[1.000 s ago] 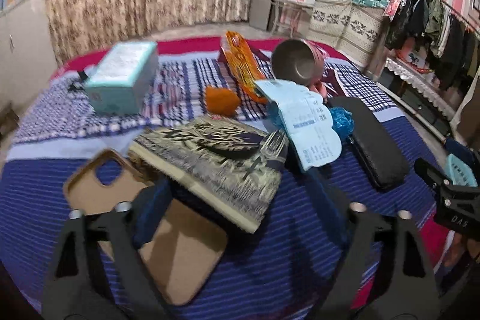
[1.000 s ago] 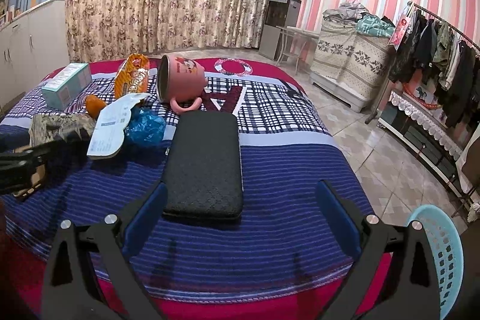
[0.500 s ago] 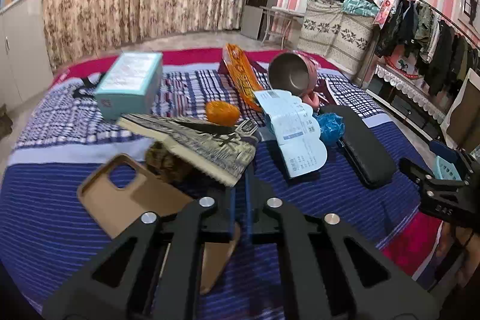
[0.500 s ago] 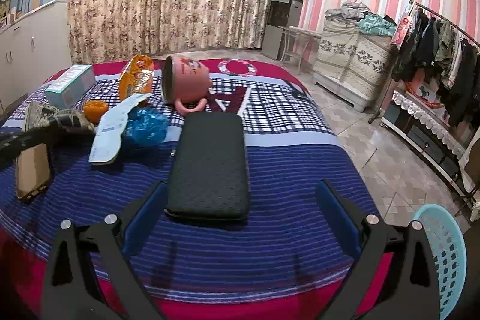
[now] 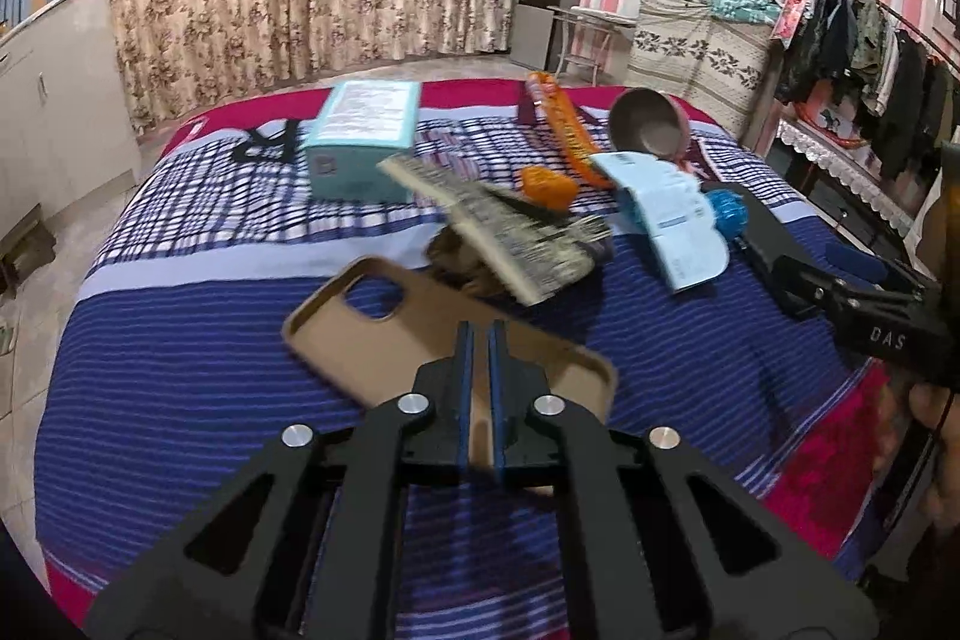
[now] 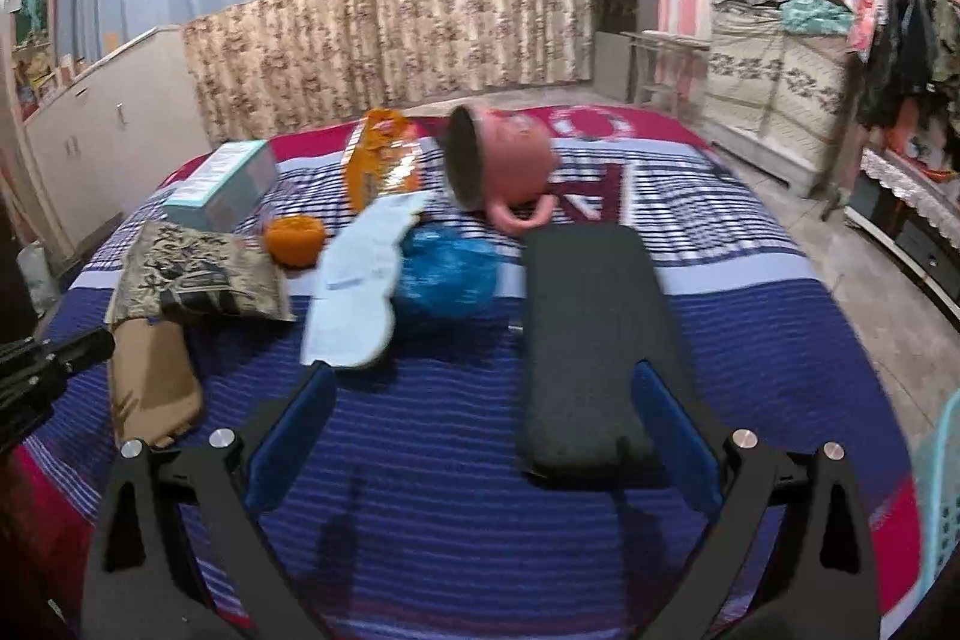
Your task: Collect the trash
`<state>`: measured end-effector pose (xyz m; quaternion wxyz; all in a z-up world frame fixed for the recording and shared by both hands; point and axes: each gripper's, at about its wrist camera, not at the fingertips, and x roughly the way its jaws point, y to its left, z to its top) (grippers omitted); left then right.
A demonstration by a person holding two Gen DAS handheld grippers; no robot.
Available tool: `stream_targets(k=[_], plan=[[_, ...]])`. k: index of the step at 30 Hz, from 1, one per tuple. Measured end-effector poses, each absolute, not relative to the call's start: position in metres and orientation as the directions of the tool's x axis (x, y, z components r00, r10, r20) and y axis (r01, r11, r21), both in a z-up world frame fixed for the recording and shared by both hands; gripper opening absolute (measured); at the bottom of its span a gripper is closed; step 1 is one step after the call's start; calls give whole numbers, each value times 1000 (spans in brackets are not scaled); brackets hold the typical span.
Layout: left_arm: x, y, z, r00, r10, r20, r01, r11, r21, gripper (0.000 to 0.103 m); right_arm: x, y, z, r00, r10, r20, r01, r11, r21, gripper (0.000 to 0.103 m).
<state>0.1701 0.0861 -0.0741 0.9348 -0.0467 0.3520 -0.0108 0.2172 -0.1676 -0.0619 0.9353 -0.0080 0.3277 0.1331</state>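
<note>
My left gripper [image 5: 479, 334] is shut with nothing between its fingers, above the near end of a tan phone case [image 5: 444, 340]. A patterned book [image 5: 498, 226] lies tilted beyond it on a brown lump. A white-blue paper slip [image 5: 672, 220], a crumpled blue bag [image 6: 447, 274], an orange snack packet [image 6: 381, 166] and an orange ball [image 6: 294, 241] lie on the bed. My right gripper [image 6: 480, 430] is open and empty over the striped cover, left of a black case [image 6: 585, 340]. It also shows in the left wrist view [image 5: 852, 304].
A teal box [image 5: 360, 136] and a tipped pink cup [image 6: 498, 166] lie at the back of the bed [image 5: 180, 382]. A light blue basket [image 6: 942, 490] stands on the floor at the right. A clothes rack [image 5: 870, 34] lines the right wall.
My left gripper shut from wide open and pulled back; the book tipped up and now lies tilted further away. My right gripper moved left toward the paper and blue bag.
</note>
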Motion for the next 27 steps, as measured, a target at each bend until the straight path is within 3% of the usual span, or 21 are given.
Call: stream_targets(k=[3, 4, 9, 12, 13, 14, 20, 27], plan=[[167, 98, -77, 746, -32, -665, -41, 995, -94, 44, 228, -150, -67, 731, 265, -629, -282, 956, 76, 91], [165, 103, -77, 751, -24, -659, -51, 994, -94, 49, 232, -146, -69, 719, 278, -636, -292, 953, 87, 85], [166, 120, -73, 755, -11, -656, -81, 991, -109, 57, 252, -130, -78, 659, 361, -660, -333, 927, 173, 62], [170, 123, -70, 757, -9, -653, -94, 988, -123, 59, 259, -119, -79, 628, 418, -656, -371, 902, 220, 34], [171, 123, -69, 757, -10, -653, -95, 987, -126, 59, 257, -117, -79, 624, 426, -655, -388, 897, 213, 19], [173, 121, -68, 757, -15, -653, -92, 987, -130, 59, 255, -115, -78, 624, 431, -652, -401, 892, 207, 14], [190, 108, -67, 750, -75, -657, -64, 981, -184, 59, 229, -124, -56, 651, 427, -628, -440, 886, 147, 3], [209, 91, -62, 743, -133, -656, -48, 967, -251, 59, 206, -171, -35, 709, 366, -603, -389, 916, 98, 3]])
